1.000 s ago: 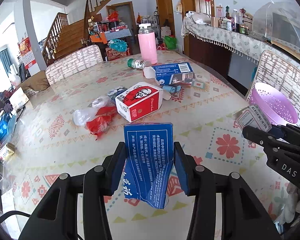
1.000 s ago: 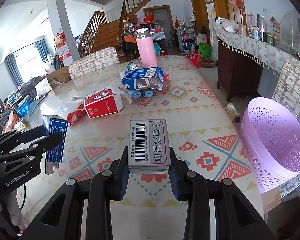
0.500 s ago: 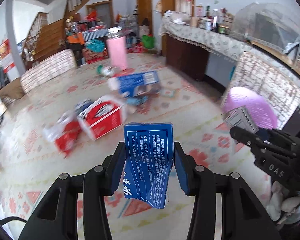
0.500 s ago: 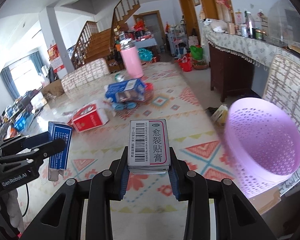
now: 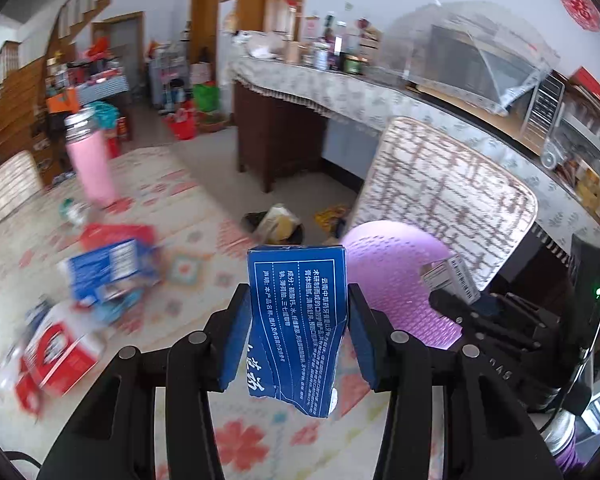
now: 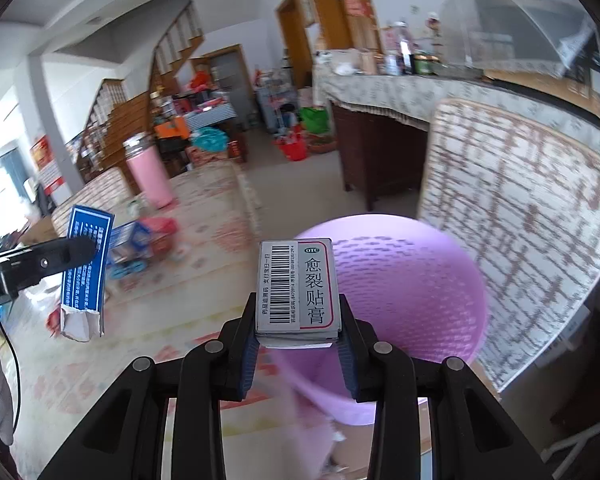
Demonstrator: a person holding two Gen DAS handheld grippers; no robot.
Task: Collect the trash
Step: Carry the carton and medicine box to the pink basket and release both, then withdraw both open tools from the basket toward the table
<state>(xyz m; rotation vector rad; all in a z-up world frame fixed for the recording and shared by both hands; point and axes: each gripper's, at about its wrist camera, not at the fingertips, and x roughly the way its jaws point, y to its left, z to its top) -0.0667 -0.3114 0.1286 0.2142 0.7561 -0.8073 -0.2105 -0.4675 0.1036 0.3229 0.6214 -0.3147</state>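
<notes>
Both grippers have swung from the littered table toward the purple basket (image 6: pixel 400 280).
Left gripper (image 5: pixel 298 344) clamps a torn blue carton (image 5: pixel 298 320); right gripper (image 6: pixel 296 344) grips a grey ointment box (image 6: pixel 296 288).

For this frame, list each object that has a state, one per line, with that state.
left gripper: shut on blue box
blue box: upright, bottom end torn open
right gripper: shut on grey box
grey box: closed, barcode face to the camera
purple basket: upright, inside mostly hidden by the box
pink bottle: upright, capped
red and white carton: lying on the table, blurred
</notes>
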